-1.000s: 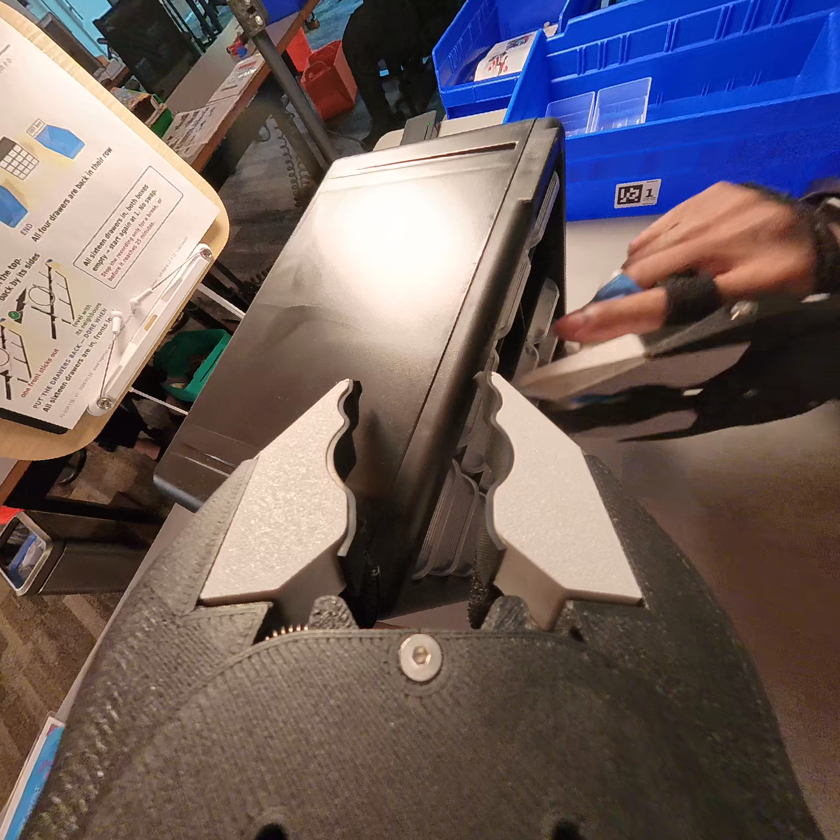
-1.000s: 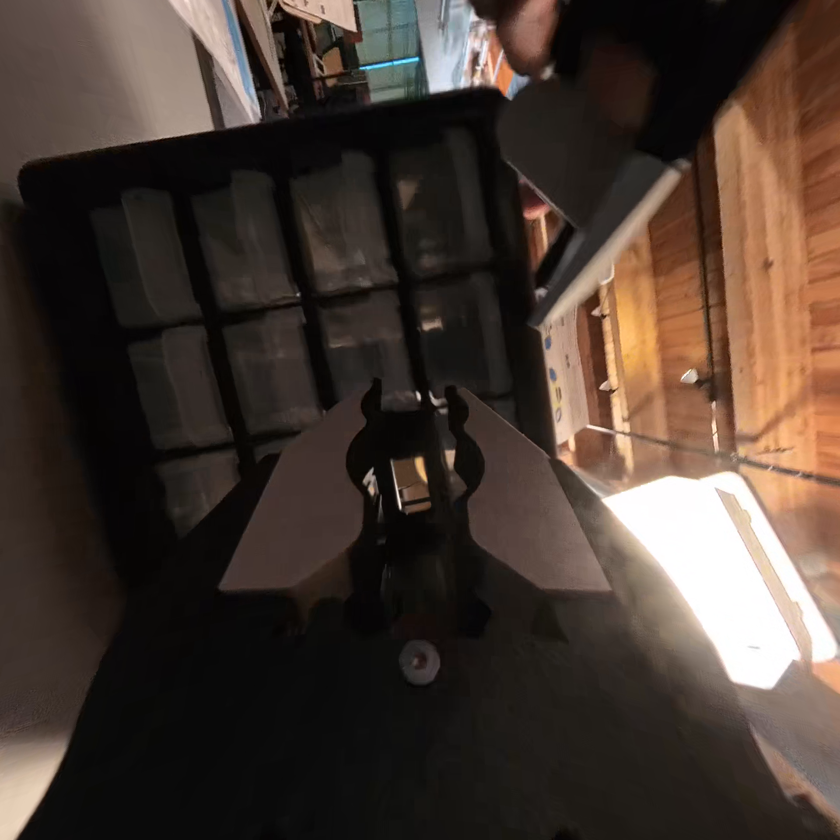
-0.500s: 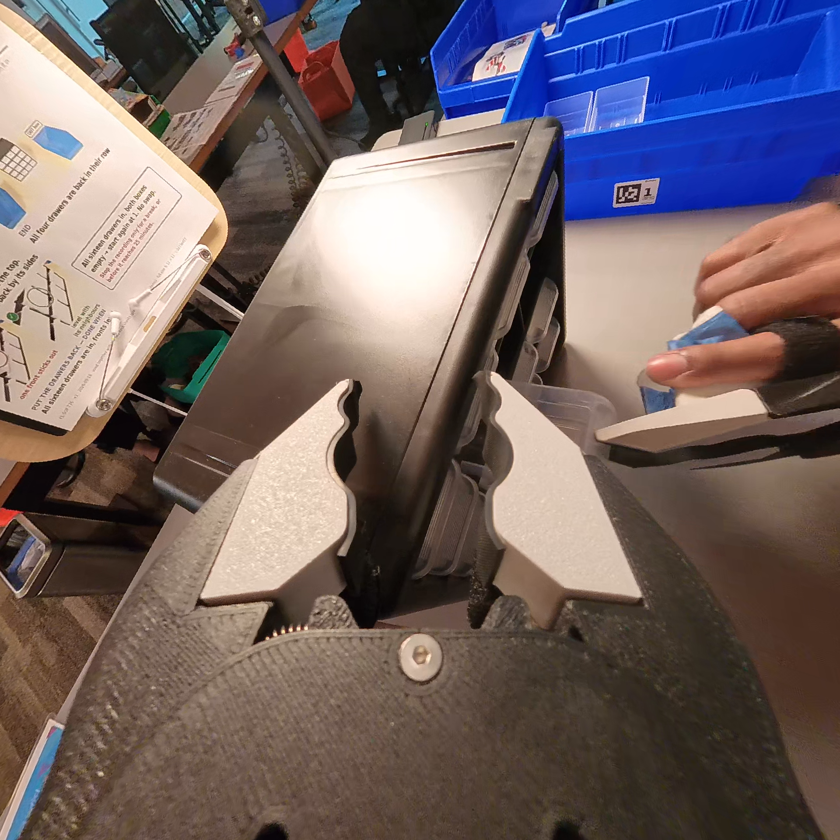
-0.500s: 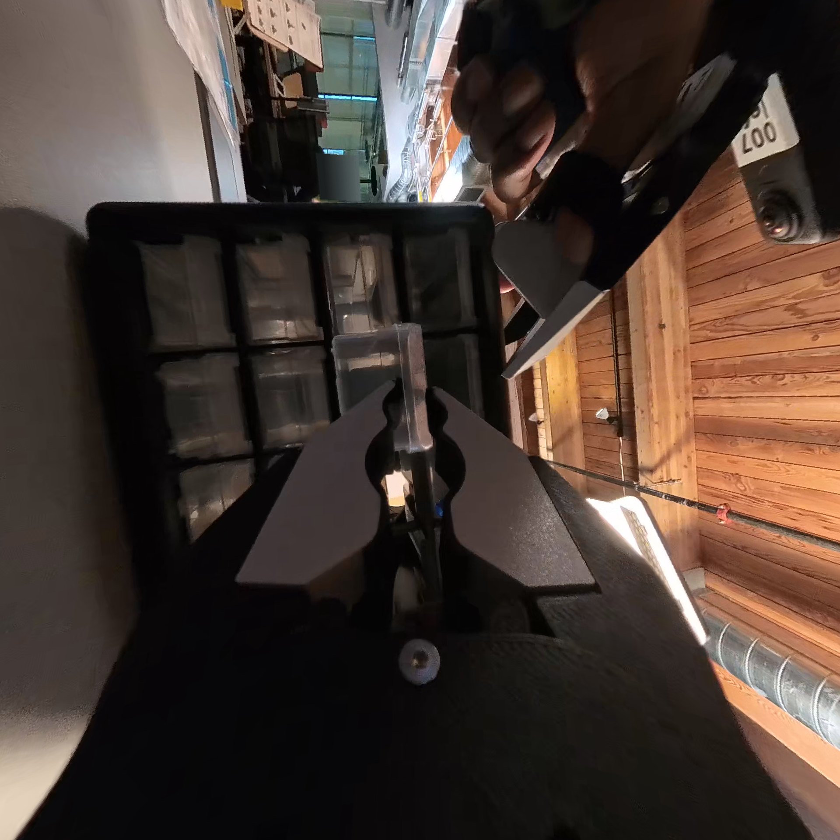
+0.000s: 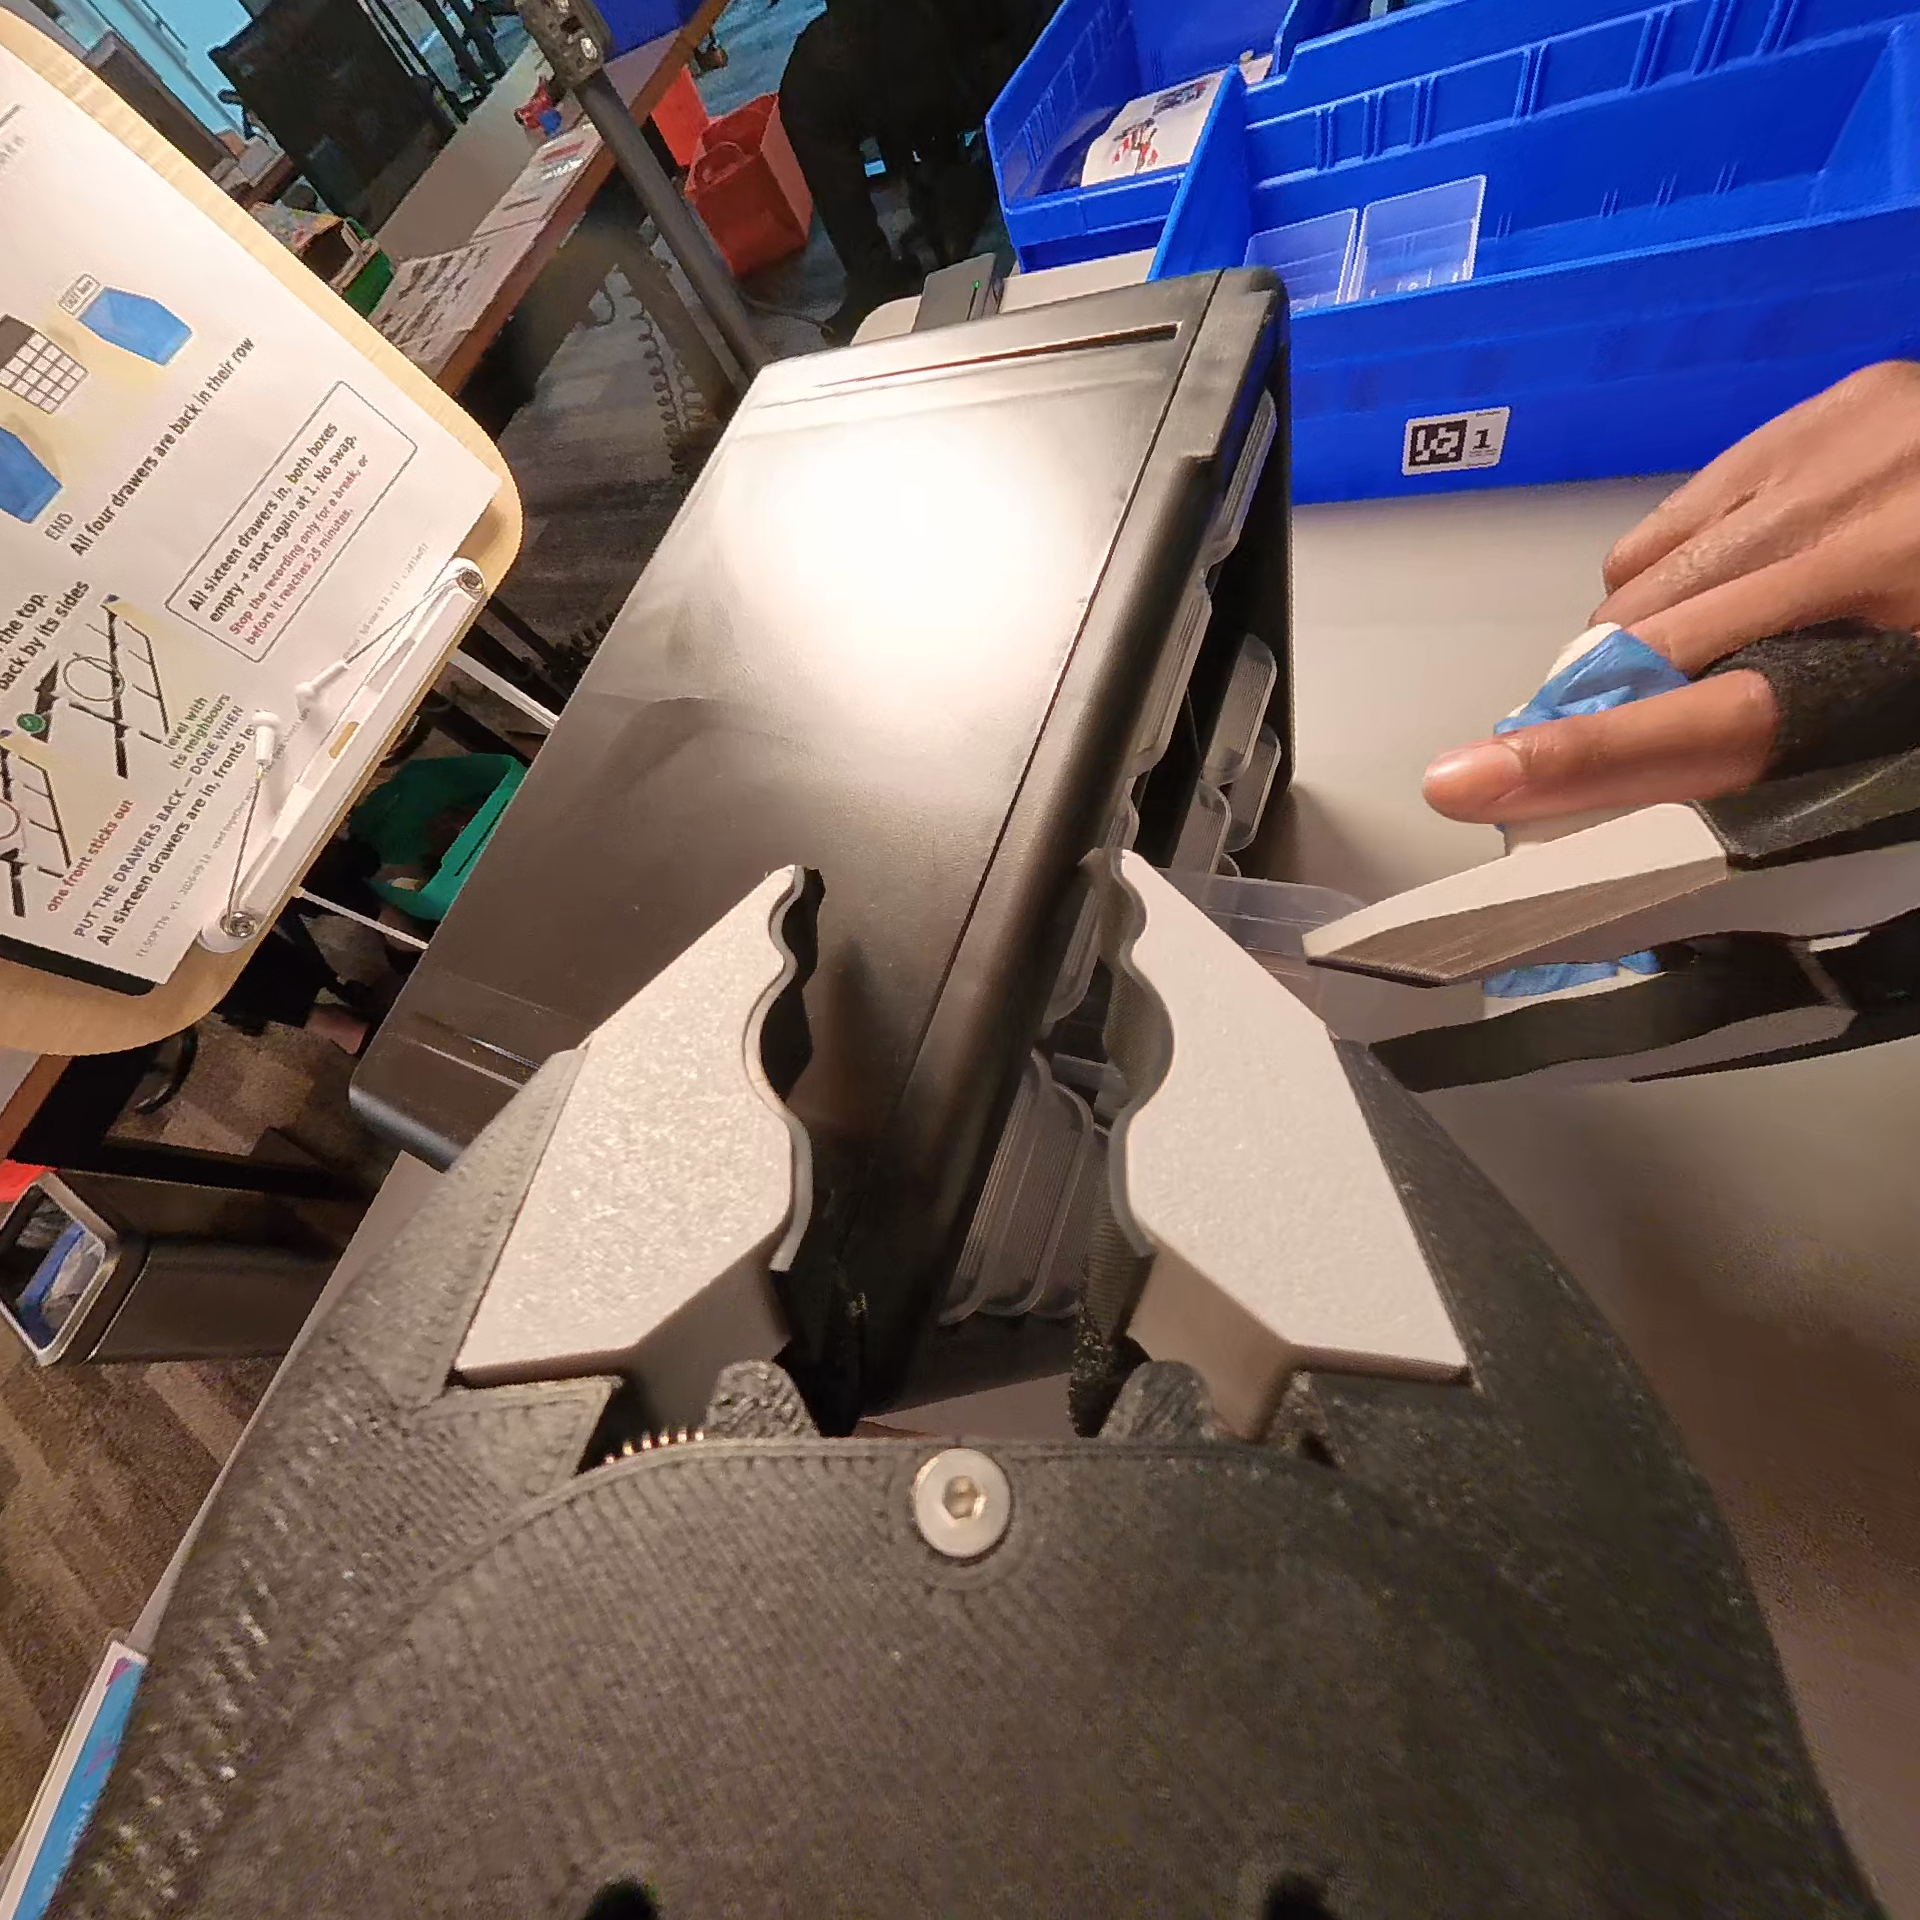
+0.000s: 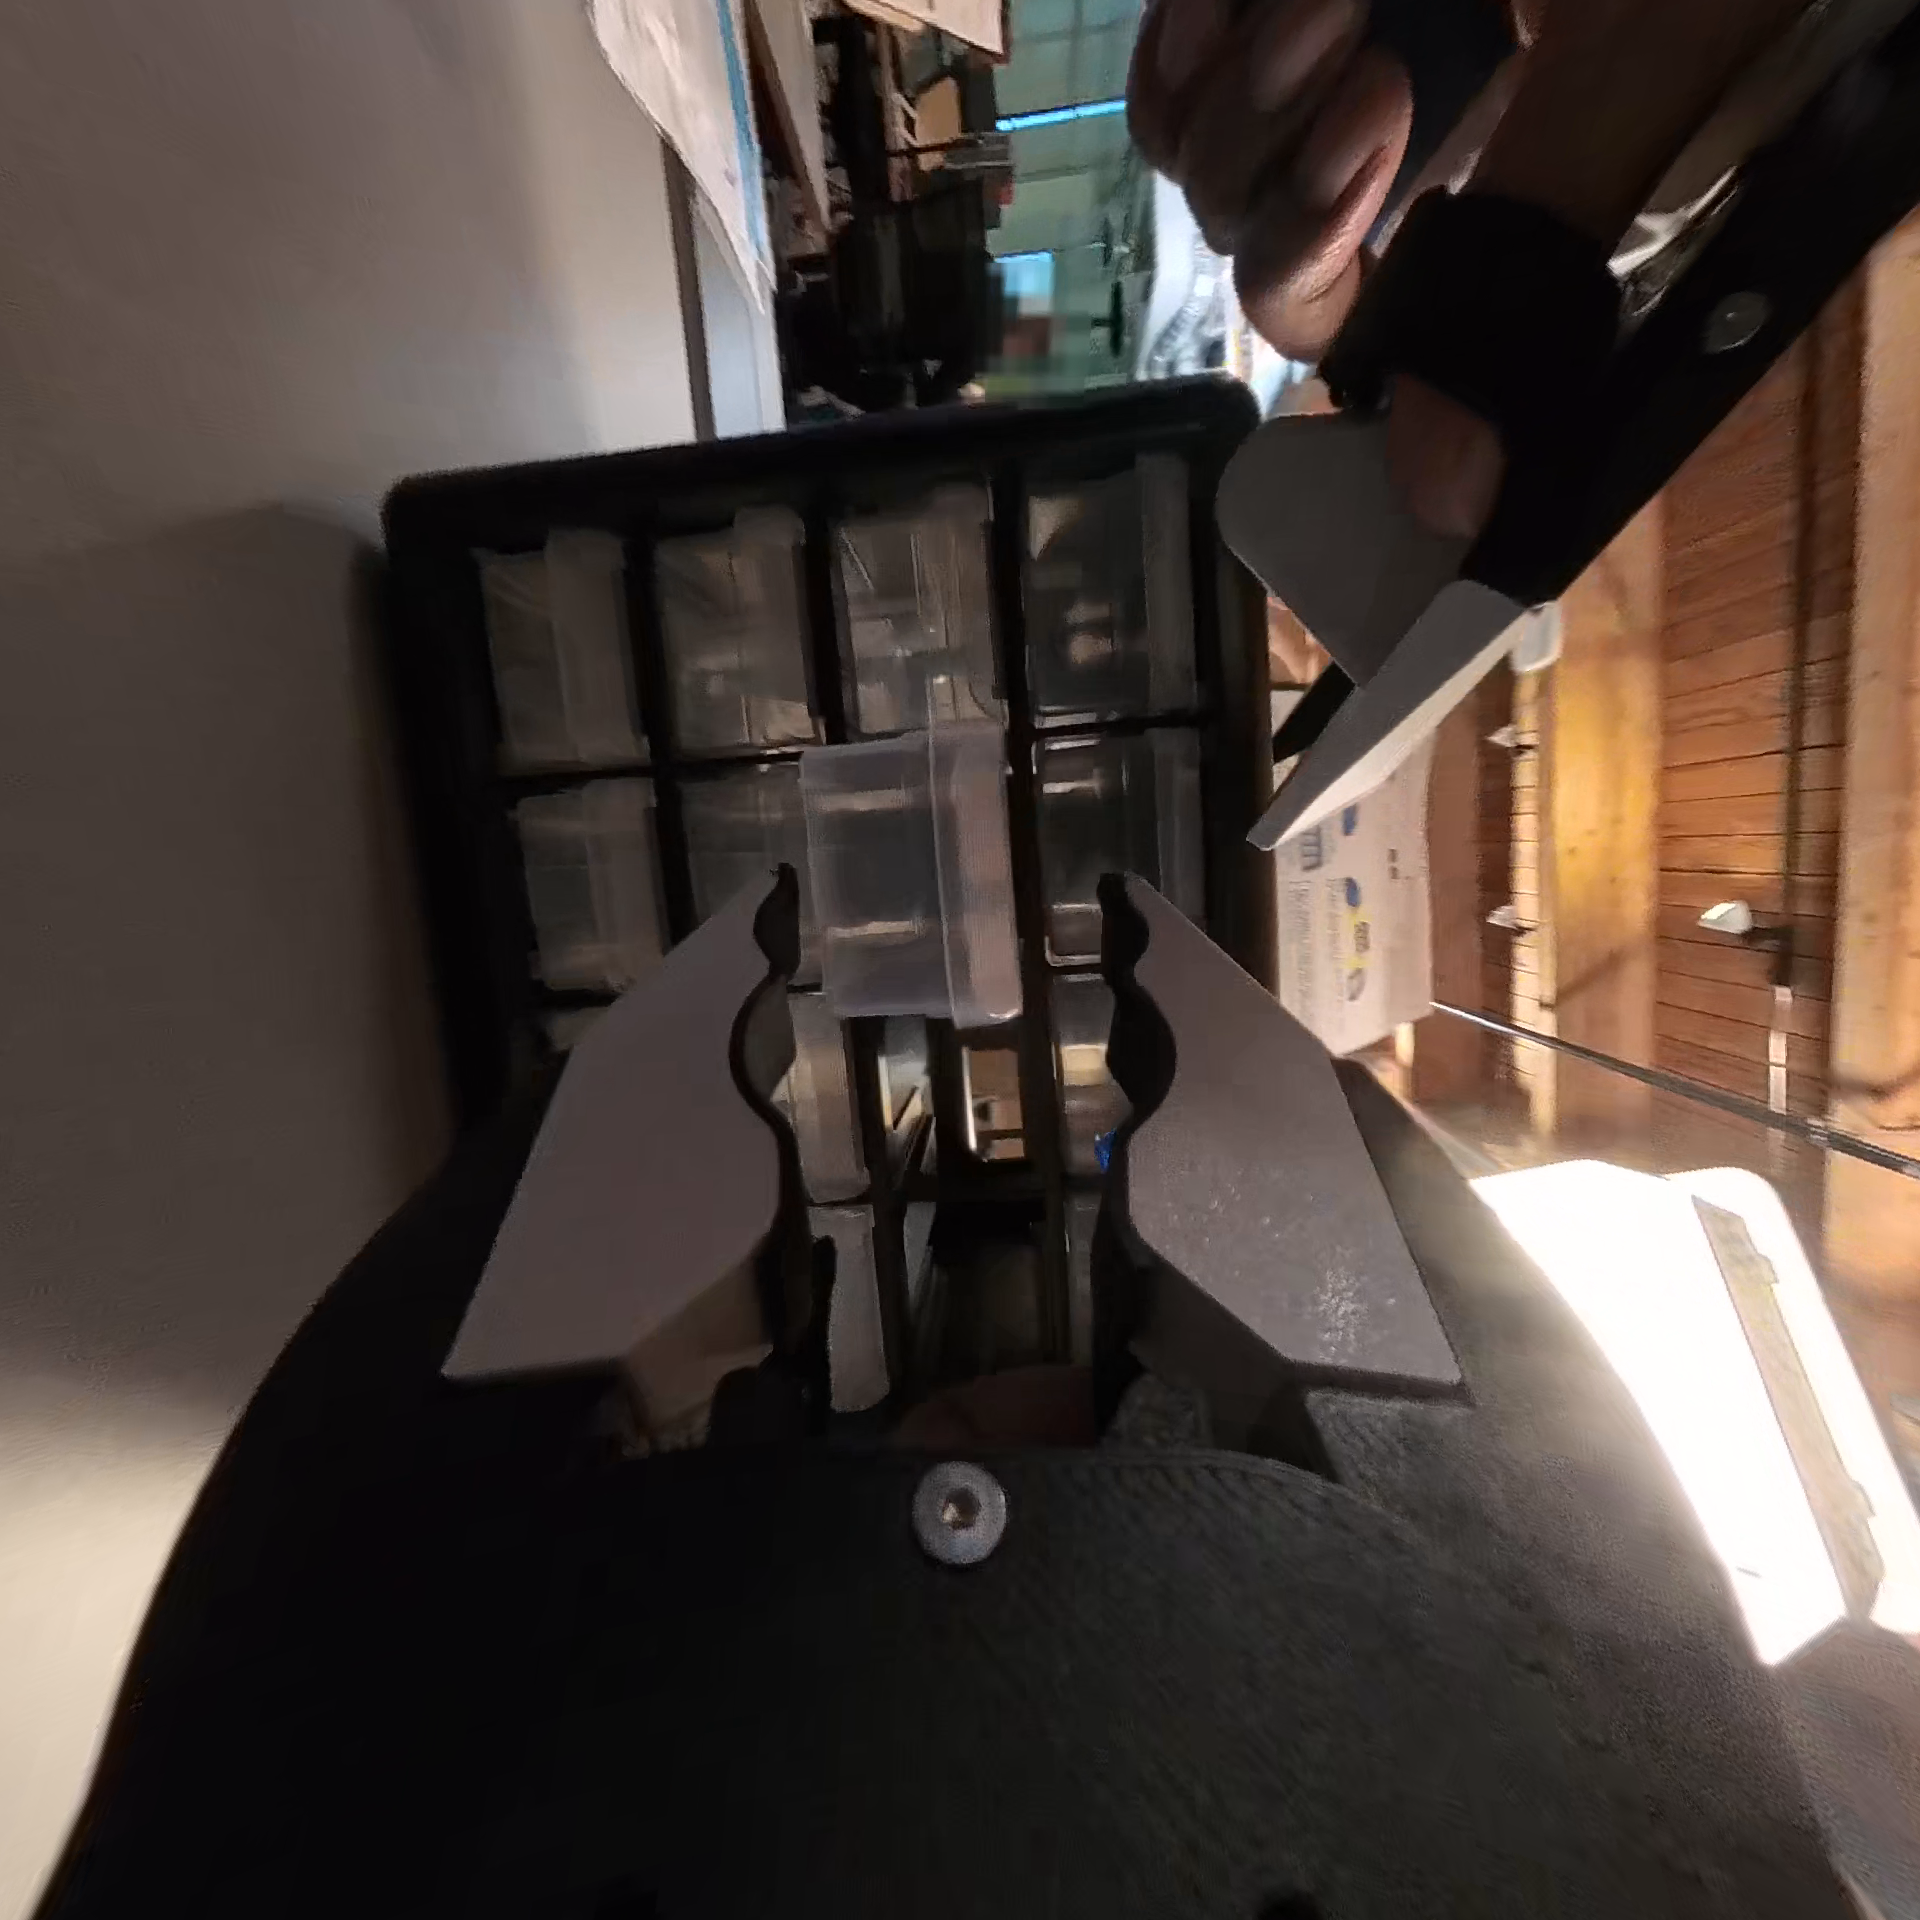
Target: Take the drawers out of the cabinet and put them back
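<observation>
**One drawer half out, ready to be gripped by its sides**

The black cabinet stands on the grey table, and the left gripper straddles its top front edge. The two fingers stand either side of that edge, but whether the pads press on it cannot be told from here (the pads sit deep in shadow). It reads as a steadying hold, and keeping it there is the sound thing to do while a drawer comes out.

In the right wrist view, a clear plastic drawer sticks partway out of the cabinet's grid of drawers. The right gripper is spread wide in front of it, with a gap between each finger and the drawer walls, so nothing is gripped yet.

To do this step well, I would bring the fingers forward until the pads flank the drawer's side walls, centre it between them, then close gently, since thin clear plastic probably flexes. Pull straight along the slot, not at an angle, or the drawer may jam. The blue bins behind the cabinet look like the place for removed drawers.
</observation>
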`<state>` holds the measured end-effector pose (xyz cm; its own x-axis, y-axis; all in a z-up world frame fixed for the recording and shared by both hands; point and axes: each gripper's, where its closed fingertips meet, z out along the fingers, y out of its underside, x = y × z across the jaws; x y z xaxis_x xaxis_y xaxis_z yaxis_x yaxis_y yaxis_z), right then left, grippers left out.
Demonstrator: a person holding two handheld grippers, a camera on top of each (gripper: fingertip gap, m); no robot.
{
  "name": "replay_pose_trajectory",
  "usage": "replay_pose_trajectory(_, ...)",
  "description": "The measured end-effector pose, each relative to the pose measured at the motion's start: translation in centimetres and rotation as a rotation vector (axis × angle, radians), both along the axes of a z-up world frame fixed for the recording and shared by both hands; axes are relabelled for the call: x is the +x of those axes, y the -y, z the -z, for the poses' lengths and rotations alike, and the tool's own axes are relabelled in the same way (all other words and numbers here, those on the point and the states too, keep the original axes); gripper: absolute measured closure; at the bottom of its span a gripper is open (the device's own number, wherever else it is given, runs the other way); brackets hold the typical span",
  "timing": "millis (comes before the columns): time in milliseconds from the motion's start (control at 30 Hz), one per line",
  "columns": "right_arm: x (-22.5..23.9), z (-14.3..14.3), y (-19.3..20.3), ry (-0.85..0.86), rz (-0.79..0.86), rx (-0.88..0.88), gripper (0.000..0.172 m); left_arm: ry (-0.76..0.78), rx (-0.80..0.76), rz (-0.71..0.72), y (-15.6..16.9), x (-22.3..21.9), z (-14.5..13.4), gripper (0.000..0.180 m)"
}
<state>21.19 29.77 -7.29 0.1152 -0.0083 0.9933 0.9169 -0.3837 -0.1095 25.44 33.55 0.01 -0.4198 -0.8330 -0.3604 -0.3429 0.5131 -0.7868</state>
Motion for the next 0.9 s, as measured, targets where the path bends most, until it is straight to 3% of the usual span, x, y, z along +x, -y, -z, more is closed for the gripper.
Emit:
replay_pose_trajectory(300,0.5,-0.2,-0.4,-0.16,0.016,-0.147,0.125,-0.001,0.0,0.001,0.0,0.0,0.0,0.124)
replay_pose_trajectory(400,0.8,0.6,-0.5,-0.179,0.023,-0.21,0.143,-0.001,-0.001,0.001,0.0,0.0,0.0,0.124)
replay_pose_trajectory(900,-4.1,0.3,4.9,-0.155,-0.084,-0.27,0.153,-0.001,-0.002,0.001,0.0,0.0,0.0,0.125)
